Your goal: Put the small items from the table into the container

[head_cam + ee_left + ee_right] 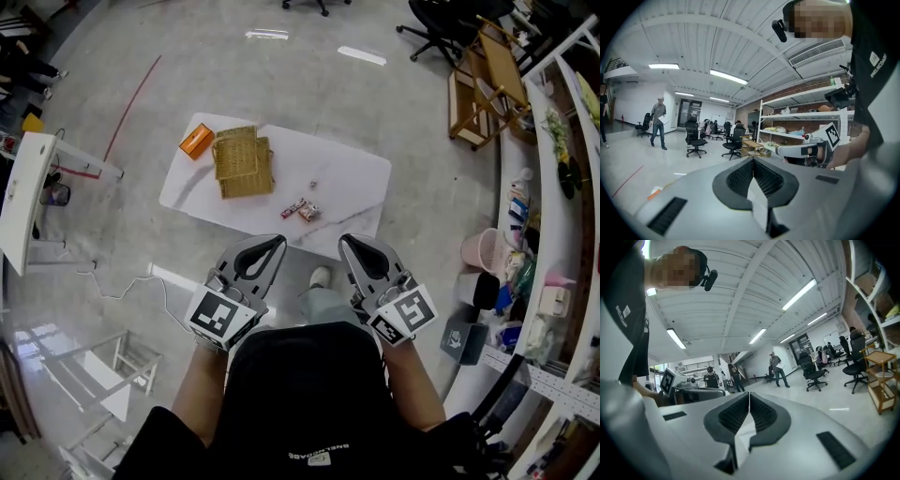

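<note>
Well, my grey left gripper [272, 246] and grey right gripper [352, 246] are both closed tight, holding nothing. Just ahead, small wrapped packets [302, 209] lie loose on the white marble-look table [352, 173]; farther, left of them, sits the woven wicker basket [242, 161]. Collecting looks unstarted.

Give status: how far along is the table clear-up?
Nothing looks done: small packets and a tiny piece lie on the table beside the wicker container, an orange box on its other side. In hand: nothing; left gripper and right gripper are shut, empty, short of the table. Every pick is left.
</note>
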`<state>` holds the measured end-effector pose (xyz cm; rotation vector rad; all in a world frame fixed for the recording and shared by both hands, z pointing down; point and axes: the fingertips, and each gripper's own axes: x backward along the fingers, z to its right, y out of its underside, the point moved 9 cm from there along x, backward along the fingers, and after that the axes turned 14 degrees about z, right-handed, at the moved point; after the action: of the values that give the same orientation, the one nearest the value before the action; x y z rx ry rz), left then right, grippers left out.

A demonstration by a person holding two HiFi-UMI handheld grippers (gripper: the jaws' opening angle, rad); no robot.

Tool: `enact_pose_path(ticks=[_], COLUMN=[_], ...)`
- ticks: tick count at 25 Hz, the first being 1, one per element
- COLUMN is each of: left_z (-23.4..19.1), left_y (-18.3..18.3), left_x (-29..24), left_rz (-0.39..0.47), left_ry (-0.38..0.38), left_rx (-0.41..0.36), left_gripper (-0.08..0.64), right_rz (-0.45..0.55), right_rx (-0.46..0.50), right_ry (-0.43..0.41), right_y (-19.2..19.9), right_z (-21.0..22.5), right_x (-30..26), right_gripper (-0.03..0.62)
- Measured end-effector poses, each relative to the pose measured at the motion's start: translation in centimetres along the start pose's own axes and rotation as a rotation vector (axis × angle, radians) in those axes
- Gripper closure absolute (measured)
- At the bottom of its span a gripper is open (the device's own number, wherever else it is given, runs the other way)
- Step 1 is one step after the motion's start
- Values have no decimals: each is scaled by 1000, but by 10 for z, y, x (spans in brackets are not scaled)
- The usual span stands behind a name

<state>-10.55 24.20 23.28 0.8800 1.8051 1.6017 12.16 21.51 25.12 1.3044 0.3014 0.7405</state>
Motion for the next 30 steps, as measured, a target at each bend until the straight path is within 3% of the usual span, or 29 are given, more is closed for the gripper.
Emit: enact_pose_path(ticks=[9,17,30], left_z=[-9,-37,-112], left_y=[5,34,97], left_x=[-52,-76,-82], left_rz=[-94,-215,-326], left_ry=[-32,-26,30], left_rx=[-34,-62,43], left_gripper=[548,457,424], right_rz=[-15,-59,-156], right_rx=[-25,-32,16], right_ry=[-20,-5,113], right_y=[-13,-3,27], right_z=[49,64,62], right_x=[-13,-27,-73], right_gripper=[580,578,578])
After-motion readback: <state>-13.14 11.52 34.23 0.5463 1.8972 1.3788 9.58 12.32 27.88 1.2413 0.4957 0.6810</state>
